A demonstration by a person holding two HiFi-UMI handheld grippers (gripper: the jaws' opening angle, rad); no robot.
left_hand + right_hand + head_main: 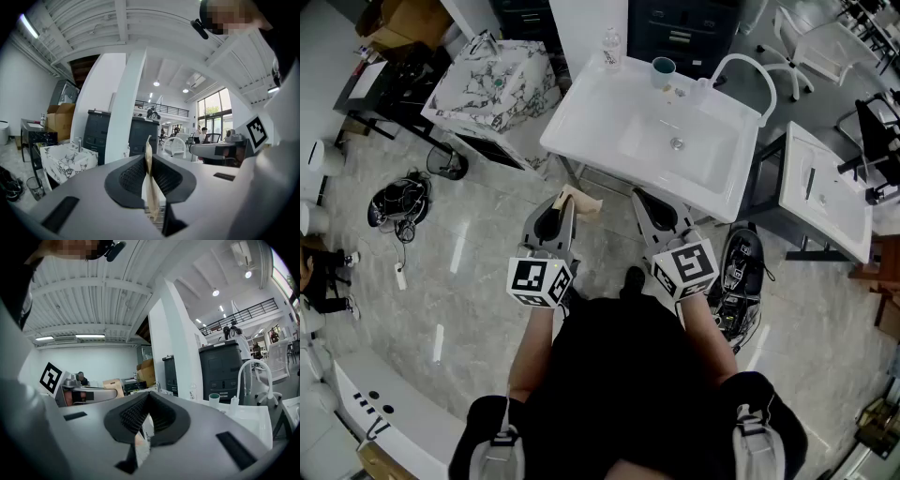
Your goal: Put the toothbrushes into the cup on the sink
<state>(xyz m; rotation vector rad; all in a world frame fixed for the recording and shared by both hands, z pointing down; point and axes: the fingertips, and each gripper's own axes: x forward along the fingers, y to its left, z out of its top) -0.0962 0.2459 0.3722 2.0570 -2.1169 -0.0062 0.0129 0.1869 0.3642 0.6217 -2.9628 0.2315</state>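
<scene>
A teal-rimmed cup [664, 68] stands at the back of the white sink [591, 112], next to the arched white faucet [741, 67]. In the right gripper view the cup [214, 400] shows far ahead. No toothbrush can be made out. Both grippers are held low in front of the sink, short of its front edge. My left gripper [565, 202] is shut on a thin beige flat piece [579, 200], which stands edge-on between the jaws [150, 183]. My right gripper [643, 200] is shut, its jaws meeting with nothing seen between them [147, 398].
A small clear bottle [611, 49] and tiny bits [676, 91] sit on the sink's back ledge. A marble-patterned basin [492, 80] stands to the left, a white table [825, 192] with a dark slim item to the right. Cables and bags lie on the floor.
</scene>
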